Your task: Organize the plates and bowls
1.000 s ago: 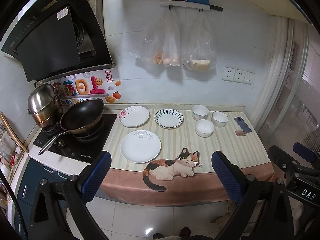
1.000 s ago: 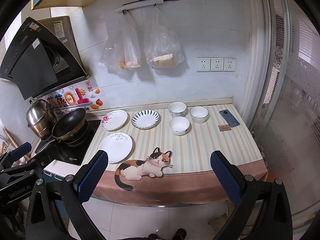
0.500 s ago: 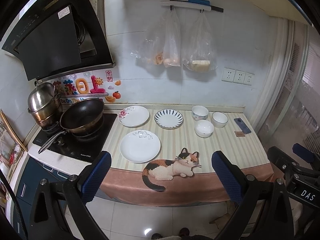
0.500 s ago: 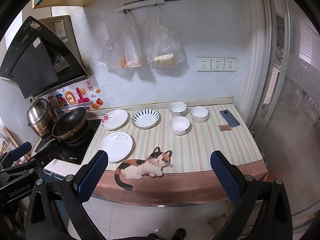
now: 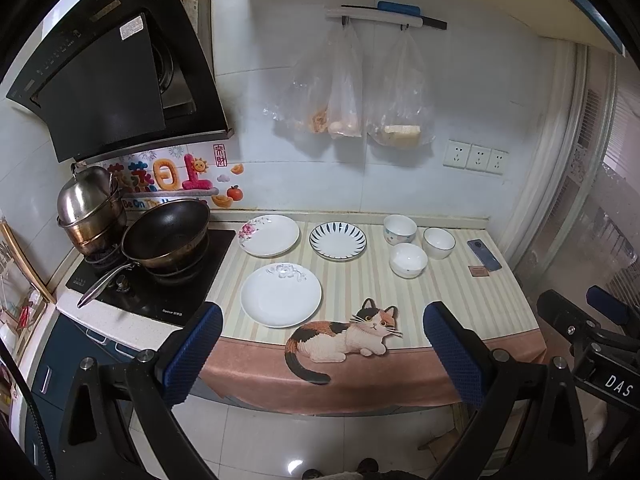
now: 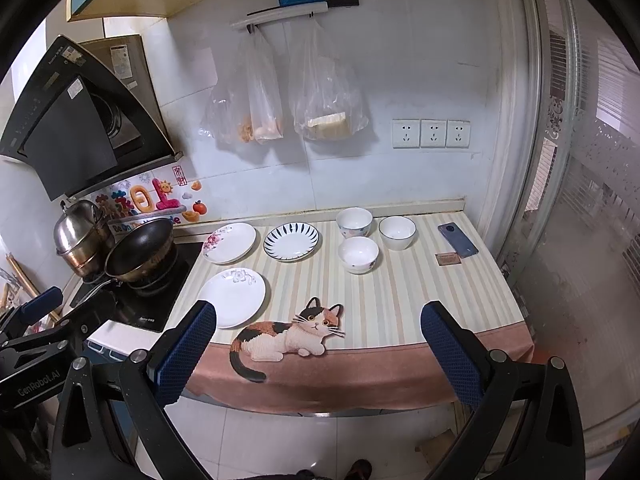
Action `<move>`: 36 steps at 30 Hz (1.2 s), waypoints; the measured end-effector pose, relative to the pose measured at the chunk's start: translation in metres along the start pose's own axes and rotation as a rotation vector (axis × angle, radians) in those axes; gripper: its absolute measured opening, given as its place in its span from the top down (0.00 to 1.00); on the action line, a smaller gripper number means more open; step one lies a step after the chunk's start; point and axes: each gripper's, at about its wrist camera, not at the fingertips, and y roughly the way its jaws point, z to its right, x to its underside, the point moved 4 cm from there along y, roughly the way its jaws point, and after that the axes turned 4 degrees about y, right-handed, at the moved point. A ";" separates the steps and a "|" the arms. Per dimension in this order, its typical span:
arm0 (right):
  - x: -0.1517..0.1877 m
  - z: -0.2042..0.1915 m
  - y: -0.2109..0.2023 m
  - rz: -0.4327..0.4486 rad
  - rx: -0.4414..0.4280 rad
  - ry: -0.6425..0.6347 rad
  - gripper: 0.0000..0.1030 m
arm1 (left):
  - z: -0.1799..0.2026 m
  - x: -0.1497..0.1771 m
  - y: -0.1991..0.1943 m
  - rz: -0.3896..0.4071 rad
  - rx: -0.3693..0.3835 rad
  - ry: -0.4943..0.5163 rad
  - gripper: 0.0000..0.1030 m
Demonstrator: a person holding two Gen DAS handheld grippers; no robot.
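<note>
On the striped counter lie three plates: a plain white plate (image 5: 281, 294) at the front, a plate with a pink flower (image 5: 269, 235) behind it, and a blue-striped plate (image 5: 337, 240) to the right. Three white bowls (image 5: 408, 260) stand grouped further right; they also show in the right wrist view (image 6: 358, 254). My left gripper (image 5: 322, 354) is open and empty, held in front of the counter's edge. My right gripper (image 6: 318, 354) is open and empty too, also short of the counter.
A black wok (image 5: 166, 237) and a steel pot (image 5: 89, 208) stand on the cooktop at the left. A phone (image 5: 484, 255) and a small brown card (image 5: 479, 271) lie at the counter's right end. Plastic bags (image 5: 348, 96) hang on the wall.
Both views have barely shifted; nothing on the counter has moved and both grippers stay open.
</note>
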 end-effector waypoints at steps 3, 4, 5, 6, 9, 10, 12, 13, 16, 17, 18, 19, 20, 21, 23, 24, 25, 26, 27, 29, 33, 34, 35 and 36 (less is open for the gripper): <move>-0.001 0.000 -0.002 0.002 0.000 0.004 0.00 | 0.000 -0.002 -0.001 0.005 -0.004 0.001 0.00; -0.001 0.001 -0.003 0.002 -0.002 0.008 0.00 | 0.001 -0.002 -0.001 0.006 -0.004 0.000 0.00; -0.001 0.001 -0.003 0.002 -0.002 0.010 0.00 | 0.001 -0.003 -0.001 0.007 -0.004 0.000 0.00; -0.001 0.001 -0.003 0.002 -0.002 0.009 0.00 | 0.001 -0.002 -0.002 0.006 -0.005 0.001 0.00; -0.001 0.001 -0.003 0.003 -0.003 0.008 0.00 | 0.001 -0.002 -0.002 0.007 -0.005 0.000 0.00; -0.001 0.001 -0.003 0.004 -0.002 0.008 0.00 | 0.001 -0.003 -0.002 0.007 -0.005 0.001 0.00; -0.002 0.001 -0.004 0.004 -0.002 0.008 0.00 | 0.001 -0.004 -0.002 0.009 -0.003 0.002 0.00; -0.002 0.001 -0.004 0.006 -0.003 0.009 0.00 | 0.001 -0.004 -0.002 0.010 -0.005 0.002 0.00; -0.002 0.001 -0.004 0.004 -0.002 0.008 0.00 | 0.000 -0.004 -0.004 0.012 -0.003 0.001 0.00; -0.002 0.001 -0.004 0.005 -0.001 0.008 0.00 | 0.001 -0.004 -0.004 0.012 -0.004 0.002 0.00; -0.002 0.001 -0.004 0.005 -0.002 0.009 0.00 | 0.001 -0.005 -0.004 0.012 -0.004 0.002 0.00; -0.003 0.001 -0.004 0.005 -0.003 0.011 0.00 | 0.001 -0.004 -0.004 0.013 -0.004 0.001 0.00; -0.002 0.001 -0.004 0.005 -0.003 0.009 0.00 | 0.001 -0.003 -0.004 0.013 -0.004 0.002 0.00; -0.002 0.001 -0.004 0.005 -0.002 0.009 0.00 | 0.001 -0.004 -0.004 0.013 -0.004 0.002 0.00; -0.002 0.001 -0.004 0.004 -0.004 0.010 0.00 | 0.001 -0.003 -0.004 0.013 -0.003 0.001 0.00; -0.002 0.001 -0.005 0.002 -0.004 0.012 0.00 | 0.001 -0.002 -0.004 0.013 -0.003 0.001 0.00; -0.001 0.000 -0.005 -0.001 -0.004 0.014 0.00 | 0.001 -0.004 -0.004 0.012 -0.002 0.001 0.00; -0.001 0.000 -0.006 -0.004 -0.004 0.015 0.00 | 0.001 -0.003 -0.005 0.013 -0.002 0.001 0.00; -0.001 -0.002 -0.007 -0.007 -0.002 0.014 0.00 | 0.001 -0.004 -0.005 0.012 0.000 0.002 0.00; 0.002 -0.004 -0.009 -0.008 0.000 0.014 0.00 | 0.000 -0.002 -0.006 0.014 -0.001 0.003 0.00; 0.004 -0.004 -0.010 -0.008 0.000 0.017 0.00 | -0.001 0.001 -0.008 0.012 0.003 0.009 0.00; 0.004 -0.004 -0.010 -0.007 0.000 0.017 0.00 | -0.001 0.000 -0.008 0.012 0.004 0.009 0.00; 0.004 -0.006 -0.010 -0.006 0.001 0.018 0.00 | -0.001 0.002 -0.008 0.013 0.004 0.006 0.00; 0.004 -0.006 -0.010 -0.006 0.002 0.019 0.00 | -0.001 0.001 -0.008 0.013 0.006 0.006 0.00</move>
